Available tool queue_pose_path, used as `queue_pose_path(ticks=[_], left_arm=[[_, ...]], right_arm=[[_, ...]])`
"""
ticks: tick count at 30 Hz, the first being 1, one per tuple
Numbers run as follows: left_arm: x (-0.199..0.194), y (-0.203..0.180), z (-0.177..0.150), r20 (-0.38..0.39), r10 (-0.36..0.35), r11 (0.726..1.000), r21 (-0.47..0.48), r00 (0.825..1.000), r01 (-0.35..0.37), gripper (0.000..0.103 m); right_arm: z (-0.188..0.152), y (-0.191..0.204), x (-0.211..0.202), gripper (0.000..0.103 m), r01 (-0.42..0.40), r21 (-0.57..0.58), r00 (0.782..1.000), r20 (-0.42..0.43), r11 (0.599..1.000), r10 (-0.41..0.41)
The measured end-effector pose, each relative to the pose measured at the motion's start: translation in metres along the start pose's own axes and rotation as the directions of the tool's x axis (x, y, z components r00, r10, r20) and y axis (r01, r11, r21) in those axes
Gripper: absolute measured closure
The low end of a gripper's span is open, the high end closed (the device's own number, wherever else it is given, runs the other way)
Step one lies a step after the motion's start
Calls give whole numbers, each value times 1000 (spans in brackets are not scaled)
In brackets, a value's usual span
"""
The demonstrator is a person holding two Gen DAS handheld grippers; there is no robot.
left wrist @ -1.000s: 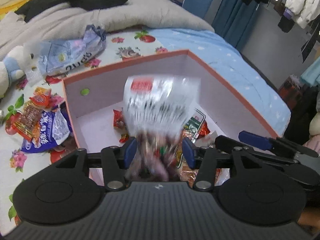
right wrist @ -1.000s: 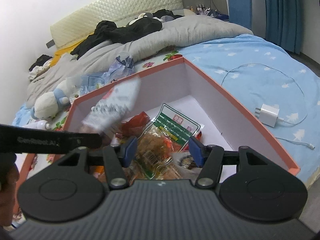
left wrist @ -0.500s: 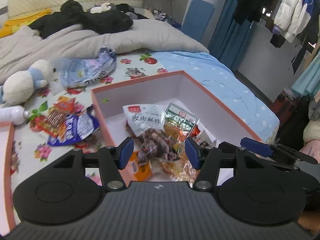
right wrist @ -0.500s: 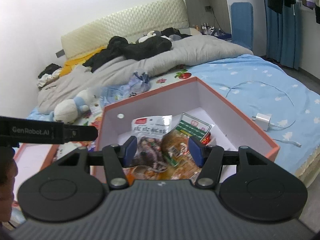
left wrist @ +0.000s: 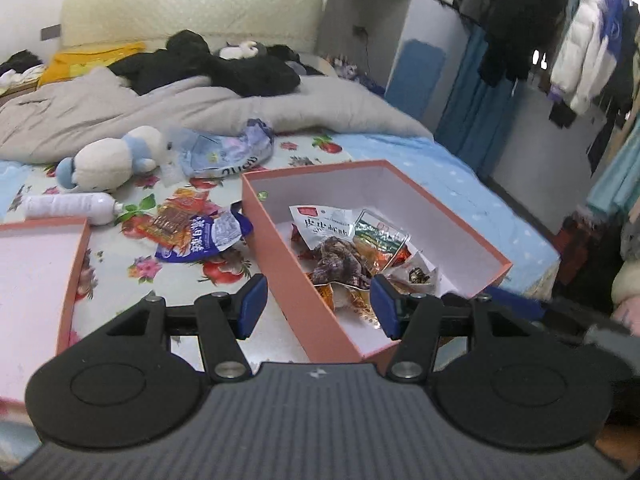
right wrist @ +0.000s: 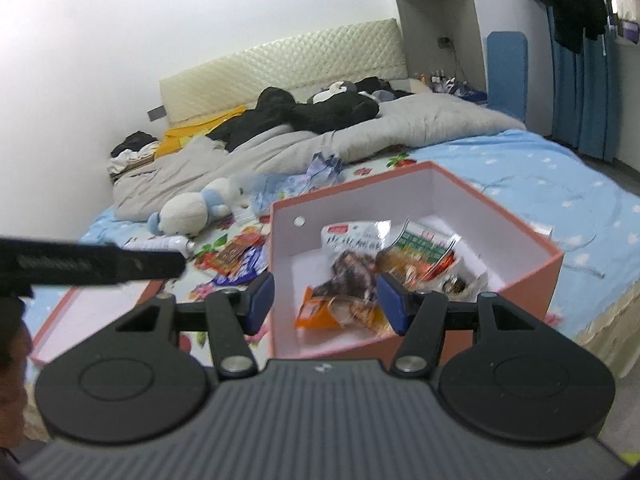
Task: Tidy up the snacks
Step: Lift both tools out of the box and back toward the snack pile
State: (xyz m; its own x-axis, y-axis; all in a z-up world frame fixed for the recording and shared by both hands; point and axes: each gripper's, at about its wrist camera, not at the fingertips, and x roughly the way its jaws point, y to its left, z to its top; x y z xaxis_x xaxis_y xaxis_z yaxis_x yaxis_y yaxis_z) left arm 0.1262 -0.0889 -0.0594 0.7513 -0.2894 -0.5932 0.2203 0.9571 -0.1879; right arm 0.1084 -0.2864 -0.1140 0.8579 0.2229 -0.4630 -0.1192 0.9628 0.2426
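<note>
Seen from the left wrist, the left gripper (left wrist: 318, 306) hangs above a bed with its blue-padded jaws spread wide and nothing between them. Below it, an open salmon-pink box (left wrist: 280, 252) rests on the floral sheet (left wrist: 120, 276), holding a heap of snack packets: a white-topped bag of dark pieces (left wrist: 332, 240), a green-and-white packet (left wrist: 380, 236) beside it, and an orange wrapper (left wrist: 340, 300) nearest the camera. Outside the box, just to its left, a blue-and-white bag (left wrist: 204, 238) and a red packet (left wrist: 174, 220) lie loose on the sheet. The box lid (left wrist: 40, 264) sits upturned at far left, with a white bottle (left wrist: 68, 208) and a plush toy (left wrist: 108, 158) behind it.

From the right wrist, the right gripper (right wrist: 326, 300) likewise stands wide and empty over the near edge of the same box (right wrist: 520, 272). The white-topped bag (right wrist: 352, 248), green-and-white packet (right wrist: 424, 242) and orange wrapper (right wrist: 320, 314) lie inside. The loose packets (right wrist: 236, 260) remain on the sheet to the left, near the plush toy (right wrist: 192, 210).
</note>
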Motion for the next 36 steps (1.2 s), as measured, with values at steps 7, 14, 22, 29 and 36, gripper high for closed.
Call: queue_pose_path(ticks=[7,14,22,29,36], left_arm=[[-49,22,-31,31,135,990,32,990,-136,41],[-70,42,-70,9,201,979,-31,980,-201,41],[-65,61,-92,-35,226,972,-62,973,-228,41],[-60,78,-93,-45,230,969,-77,972,-233,41],[-44,99,-94,-49,210,962,-168,976,-215,41]], right_arm=[[-25,22,-25,43,-54,-22,998,10,998,55],[-44,50,-29,43,-120,-52,993,-3,991,120],[-52,70,-17,43,-142,-84,990,-24,986,140],[-53,76,-8,43,-135,-89,991,-33,987,133],[-62,98,2,43,-123,-185,992,-35,975,118]])
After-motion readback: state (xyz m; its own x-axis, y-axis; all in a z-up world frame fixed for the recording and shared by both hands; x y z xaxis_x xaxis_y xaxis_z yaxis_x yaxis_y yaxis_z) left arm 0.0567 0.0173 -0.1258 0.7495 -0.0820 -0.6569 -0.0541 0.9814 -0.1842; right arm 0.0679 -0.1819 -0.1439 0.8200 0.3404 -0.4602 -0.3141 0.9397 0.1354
